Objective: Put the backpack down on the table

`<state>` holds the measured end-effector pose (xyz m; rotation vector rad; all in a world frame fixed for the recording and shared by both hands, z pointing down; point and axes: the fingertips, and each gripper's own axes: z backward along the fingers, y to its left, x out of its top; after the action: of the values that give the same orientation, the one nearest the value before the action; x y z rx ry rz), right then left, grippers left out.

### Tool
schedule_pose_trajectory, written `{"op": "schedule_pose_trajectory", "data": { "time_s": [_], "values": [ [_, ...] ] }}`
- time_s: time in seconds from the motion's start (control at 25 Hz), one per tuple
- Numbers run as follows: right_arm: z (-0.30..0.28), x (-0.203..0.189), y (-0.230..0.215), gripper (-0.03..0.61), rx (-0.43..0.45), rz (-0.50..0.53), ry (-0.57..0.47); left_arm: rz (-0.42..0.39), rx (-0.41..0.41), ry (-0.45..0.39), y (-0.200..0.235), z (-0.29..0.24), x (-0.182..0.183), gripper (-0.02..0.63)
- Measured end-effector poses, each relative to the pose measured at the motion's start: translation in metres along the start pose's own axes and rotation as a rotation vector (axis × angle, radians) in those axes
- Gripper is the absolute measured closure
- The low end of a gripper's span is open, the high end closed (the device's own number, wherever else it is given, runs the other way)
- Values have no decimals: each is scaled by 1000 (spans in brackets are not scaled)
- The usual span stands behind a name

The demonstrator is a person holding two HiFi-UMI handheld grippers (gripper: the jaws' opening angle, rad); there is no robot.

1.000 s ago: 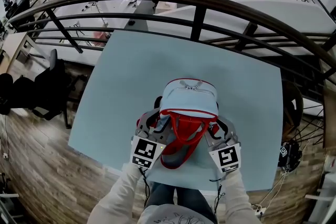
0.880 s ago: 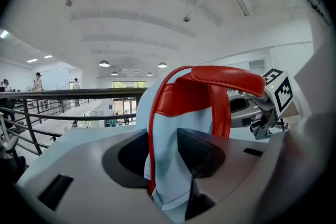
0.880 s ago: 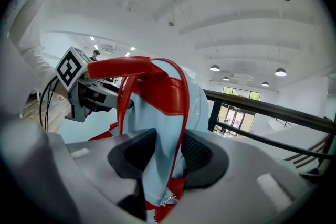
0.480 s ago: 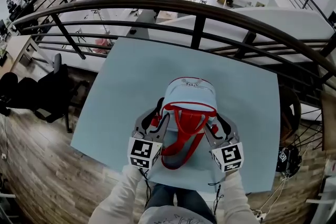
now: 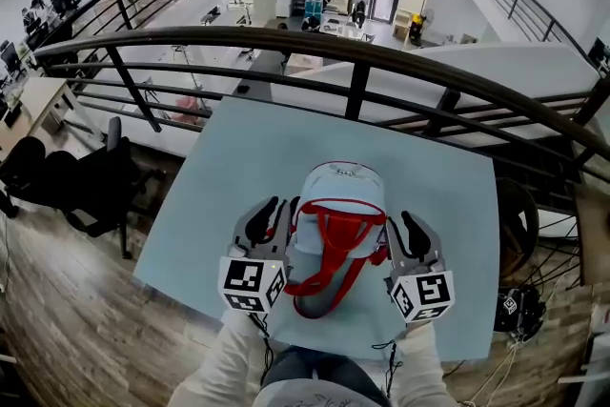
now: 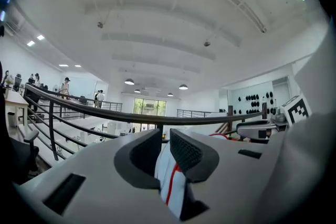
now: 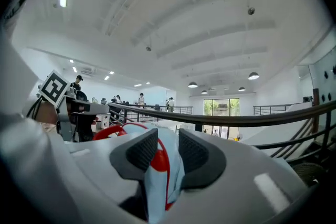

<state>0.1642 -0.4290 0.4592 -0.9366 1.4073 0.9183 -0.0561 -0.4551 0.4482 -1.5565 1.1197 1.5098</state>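
Note:
A light blue backpack [image 5: 338,200] with red trim and red straps [image 5: 329,262] hangs above the pale blue table [image 5: 257,148], held from both sides. My left gripper [image 5: 272,213] is at its left side, my right gripper [image 5: 405,226] at its right. In the left gripper view the left gripper [image 6: 165,140] has its jaws closing with a fold of blue fabric [image 6: 170,186] pinched between them. In the right gripper view the right gripper [image 7: 168,147] is likewise closing on blue fabric with red piping [image 7: 157,183]. The red straps droop toward me.
A dark metal railing [image 5: 353,48] curves along the table's far side, with a drop to a lower floor behind it. A black office chair [image 5: 86,186] stands on the wooden floor to the left. The table's near edge [image 5: 219,305] lies just below my hands.
Both grippers have risen together with the backpack, which now hangs higher over the table. The red straps dangle looser below it.

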Motion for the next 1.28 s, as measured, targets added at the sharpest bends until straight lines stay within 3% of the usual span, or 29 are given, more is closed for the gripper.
{"op": "schedule_pose_trajectory", "data": {
  "time_s": [0.12, 0.44, 0.84, 1.28],
  "values": [
    [3, 24, 2, 460, -21, -8, -43, -13, 28, -32, 0, 6, 25, 588],
    [18, 70, 9, 489, -71, -23, -121, -18, 83, -64, -7, 27, 62, 600],
    [33, 92, 11, 518, -104, -15, -150, -31, 98, -98, -20, 43, 89, 603],
    [38, 98, 3, 520, -138, -26, -166, -50, 88, -90, -33, 46, 87, 603]
  ]
}}
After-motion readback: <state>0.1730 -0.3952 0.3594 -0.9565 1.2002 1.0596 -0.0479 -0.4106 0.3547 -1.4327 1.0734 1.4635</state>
